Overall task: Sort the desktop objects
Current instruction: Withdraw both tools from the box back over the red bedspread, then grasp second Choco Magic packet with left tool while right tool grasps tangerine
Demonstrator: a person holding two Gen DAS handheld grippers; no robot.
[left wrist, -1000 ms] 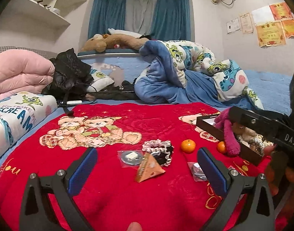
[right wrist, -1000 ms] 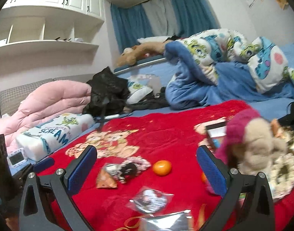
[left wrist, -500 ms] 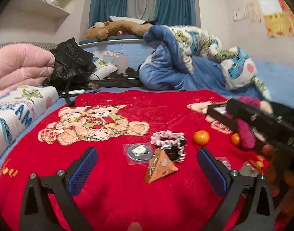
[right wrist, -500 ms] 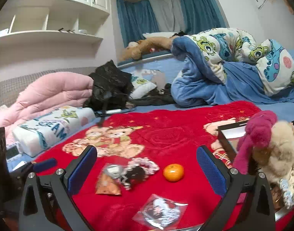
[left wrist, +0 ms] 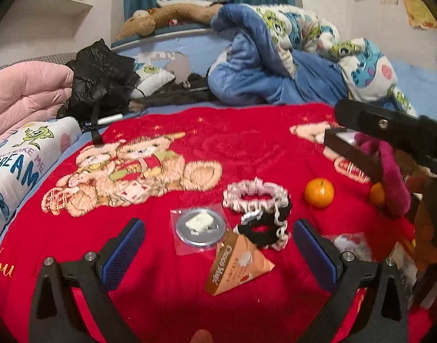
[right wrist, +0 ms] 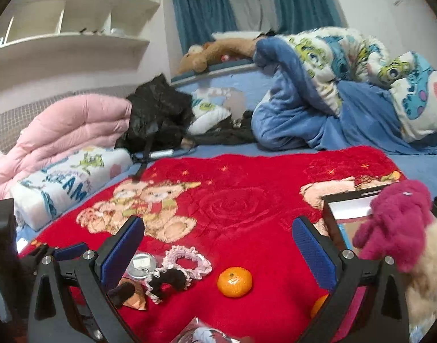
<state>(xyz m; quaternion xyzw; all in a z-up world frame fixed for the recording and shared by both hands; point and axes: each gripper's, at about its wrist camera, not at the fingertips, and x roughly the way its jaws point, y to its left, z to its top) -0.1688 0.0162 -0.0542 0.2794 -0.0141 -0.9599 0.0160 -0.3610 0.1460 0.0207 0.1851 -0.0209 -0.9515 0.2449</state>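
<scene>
At the bottom of each wrist view, the left gripper point(left wrist: 218, 250) and right gripper point(right wrist: 218, 244) hover low over the red blanket point(left wrist: 247, 143), both spread wide and empty. Just beyond the left one lie a triangular snack packet point(left wrist: 237, 265), a bagged round badge point(left wrist: 199, 227), scrunchies point(left wrist: 258, 214) and a tangerine point(left wrist: 319, 192). A second tangerine point(left wrist: 377, 194) is half hidden behind the pink plush point(left wrist: 389, 177) at centre right, against the dark box point(left wrist: 349, 151).

red blanket point(left wrist: 247, 148) with teddy-bear print, orange tangerine point(left wrist: 319, 192), magenta plush point(right wrist: 395, 225).
</scene>
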